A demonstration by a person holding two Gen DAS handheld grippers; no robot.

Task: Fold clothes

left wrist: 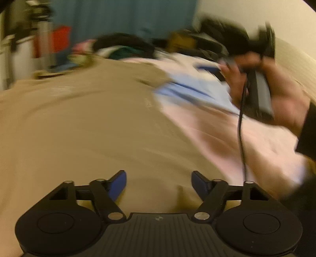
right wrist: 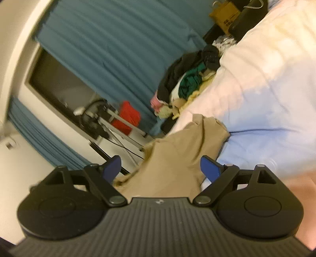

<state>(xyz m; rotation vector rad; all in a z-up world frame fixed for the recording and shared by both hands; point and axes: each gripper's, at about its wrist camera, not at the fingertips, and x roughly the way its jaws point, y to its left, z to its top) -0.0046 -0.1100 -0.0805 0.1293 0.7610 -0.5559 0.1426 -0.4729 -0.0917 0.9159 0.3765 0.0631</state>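
Note:
A tan garment (left wrist: 88, 118) lies spread over the bed, filling most of the left wrist view. My left gripper (left wrist: 159, 182) hovers just above its near part, open, with nothing between the blue pads. In the right wrist view the same tan garment (right wrist: 177, 154) hangs bunched over the bed's edge. My right gripper (right wrist: 161, 168) is open over it, tilted sideways, holding nothing. From the left wrist view a hand (left wrist: 276, 93) grips the right gripper's black handle at the upper right, its cable trailing down. Both views are motion-blurred.
Pale pink and light blue bedding (left wrist: 207, 110) covers the bed on the right. A heap of dark, green and pink clothes (right wrist: 185, 79) sits at the far end of the bed. Teal curtains (right wrist: 118, 39), a red box (right wrist: 128, 116) and a cardboard box (right wrist: 225, 13) stand beyond.

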